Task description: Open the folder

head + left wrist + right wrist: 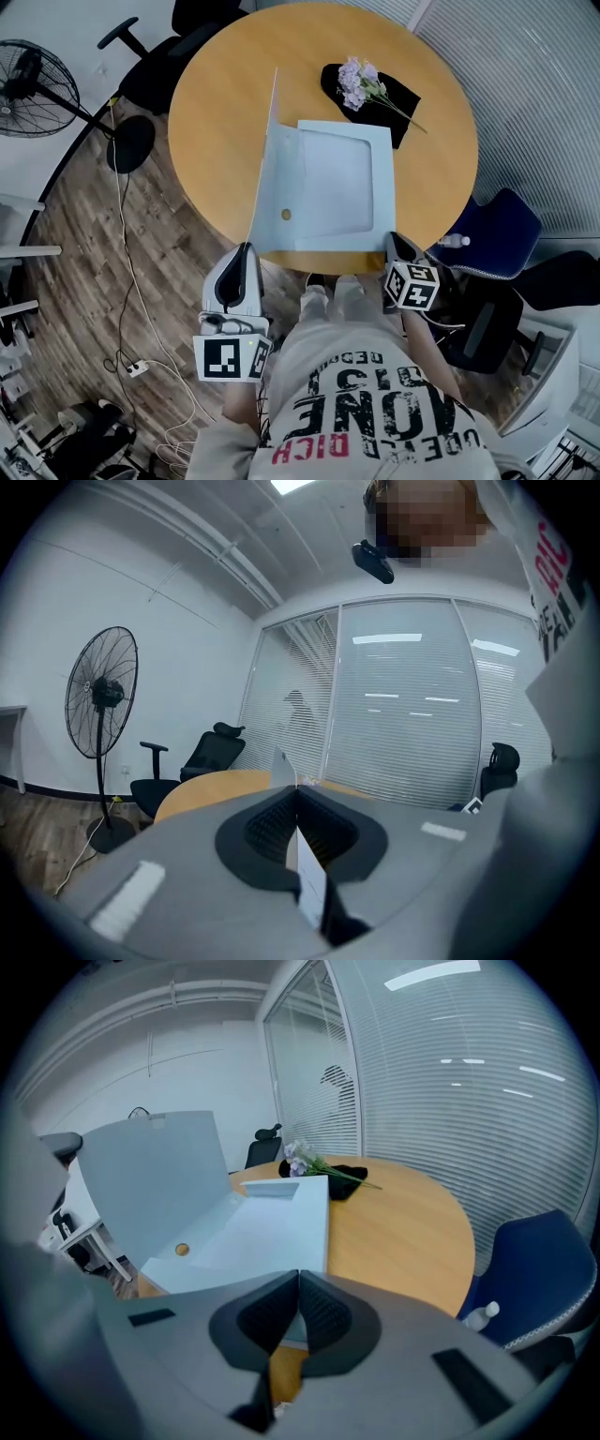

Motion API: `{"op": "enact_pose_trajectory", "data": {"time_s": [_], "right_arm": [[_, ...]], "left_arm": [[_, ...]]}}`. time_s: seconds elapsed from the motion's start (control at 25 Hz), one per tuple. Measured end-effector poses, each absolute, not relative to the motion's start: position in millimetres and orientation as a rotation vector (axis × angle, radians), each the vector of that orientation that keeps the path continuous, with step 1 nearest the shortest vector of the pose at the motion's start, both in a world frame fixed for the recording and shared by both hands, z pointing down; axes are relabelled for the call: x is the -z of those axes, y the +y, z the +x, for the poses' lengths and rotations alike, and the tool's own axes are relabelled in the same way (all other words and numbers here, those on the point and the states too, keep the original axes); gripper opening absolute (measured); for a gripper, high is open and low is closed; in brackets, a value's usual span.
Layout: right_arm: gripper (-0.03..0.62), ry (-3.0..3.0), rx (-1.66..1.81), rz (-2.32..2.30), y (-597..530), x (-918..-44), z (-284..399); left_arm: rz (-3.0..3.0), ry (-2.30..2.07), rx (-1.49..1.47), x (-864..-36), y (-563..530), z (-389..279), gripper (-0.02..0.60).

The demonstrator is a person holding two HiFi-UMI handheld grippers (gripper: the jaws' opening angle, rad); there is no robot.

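Note:
A pale blue folder [333, 178] lies open on the round wooden table [216, 84]. Its cover [268, 159] stands almost upright along the left side. My left gripper [249, 247] is at the cover's near bottom edge and is shut on it; in the left gripper view the thin sheet [310, 878] runs edge-on between the pads of the left gripper [298, 794]. My right gripper [395, 241] is shut at the folder's near right corner. In the right gripper view the right gripper [298, 1279] has nothing between its pads, with the flat folder [258, 1232] and raised cover [155, 1180] beyond them.
A sprig of purple flowers [358, 82] lies on a black cloth [375, 101] at the table's far side. A blue chair [502, 234] with a bottle [454, 241] stands at the right. Black office chairs [155, 61] and a floor fan [33, 89] stand at the left.

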State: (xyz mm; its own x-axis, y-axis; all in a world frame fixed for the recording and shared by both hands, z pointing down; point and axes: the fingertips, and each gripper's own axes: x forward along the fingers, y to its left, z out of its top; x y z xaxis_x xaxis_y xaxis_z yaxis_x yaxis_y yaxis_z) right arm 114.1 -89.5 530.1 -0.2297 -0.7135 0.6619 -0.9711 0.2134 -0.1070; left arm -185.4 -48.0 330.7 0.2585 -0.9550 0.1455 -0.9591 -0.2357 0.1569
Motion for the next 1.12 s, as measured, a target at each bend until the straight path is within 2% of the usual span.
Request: {"op": "enact_pose_trajectory", "data": {"time_s": [1.12], "right_arm": [[0.012,-2.015,-0.702,1.553,-87.9,-530.0,112.4]], "left_arm": [[1.846,-2.077,-0.152,-407.8,-30.8,-305.9,0.025]]}}
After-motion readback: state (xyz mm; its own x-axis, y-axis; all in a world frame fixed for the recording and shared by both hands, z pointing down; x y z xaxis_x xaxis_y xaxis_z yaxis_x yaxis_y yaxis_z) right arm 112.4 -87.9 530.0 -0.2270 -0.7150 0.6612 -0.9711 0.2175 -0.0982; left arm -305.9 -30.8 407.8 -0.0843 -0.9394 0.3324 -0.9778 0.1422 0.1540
